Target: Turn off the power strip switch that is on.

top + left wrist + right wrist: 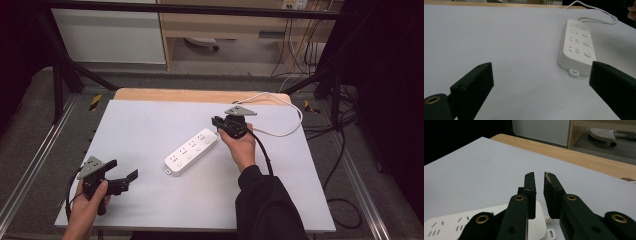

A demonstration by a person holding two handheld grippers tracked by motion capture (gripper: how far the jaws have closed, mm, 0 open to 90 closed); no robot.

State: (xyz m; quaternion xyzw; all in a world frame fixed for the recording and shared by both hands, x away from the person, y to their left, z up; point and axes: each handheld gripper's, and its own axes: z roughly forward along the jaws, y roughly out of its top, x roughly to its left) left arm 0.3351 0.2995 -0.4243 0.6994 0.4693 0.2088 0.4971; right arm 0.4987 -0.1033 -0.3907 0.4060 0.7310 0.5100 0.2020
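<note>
Spread wide, the left gripper hovers over a pale grey table mat; the right gripper, nearly pressed together, hangs above the white power strip mid-mat, wooden shelving behind.

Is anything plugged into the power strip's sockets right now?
No, the white power strip lies on the table with all its sockets bare in the high view.

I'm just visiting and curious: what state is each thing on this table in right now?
Power strip: lying flat on the white sheet, sockets up, nothing plugged in.
Its cable: loose, looping off the far end.
Left gripper: jaws wide open, holding nothing.
Right gripper: jaws nearly shut, nothing between them, above the strip's end.
</note>
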